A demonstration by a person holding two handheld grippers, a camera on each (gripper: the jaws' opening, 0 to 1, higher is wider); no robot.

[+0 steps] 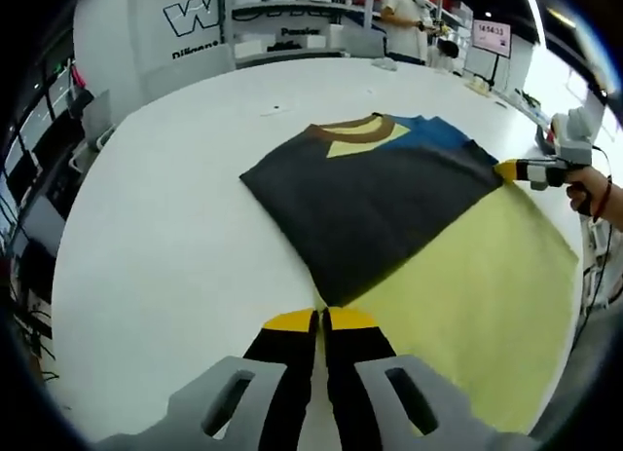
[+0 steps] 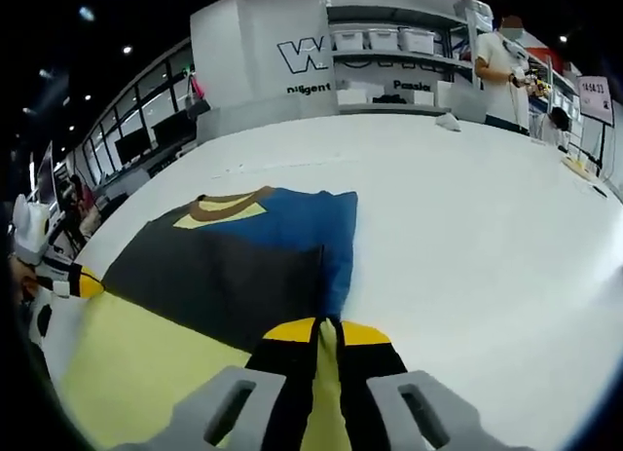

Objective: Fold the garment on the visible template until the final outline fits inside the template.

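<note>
A dark grey and blue garment [image 1: 370, 198] with a brown collar [image 1: 355, 132] lies flat on the white table [image 1: 175, 227]. A wide yellow sheet [image 1: 477, 295] spreads out from under its near edge; I cannot tell whether it is the template or part of the garment. My left gripper [image 1: 321, 319] is shut at the garment's near corner. My right gripper [image 1: 506, 169] holds the far right corner. In the right gripper view the garment [image 2: 224, 266] lies ahead, my right gripper [image 2: 328, 326] is shut with yellow cloth [image 2: 136, 363] between its jaws, and the left gripper [image 2: 90, 285] sits at the left edge.
The table [image 2: 467, 256] stretches wide to the far side and right. A person [image 2: 501, 66] stands beyond it by shelves with white bins [image 2: 389, 42]. A small white object [image 2: 448, 122] lies at the far edge. A hand [image 1: 589, 190] holds the right gripper.
</note>
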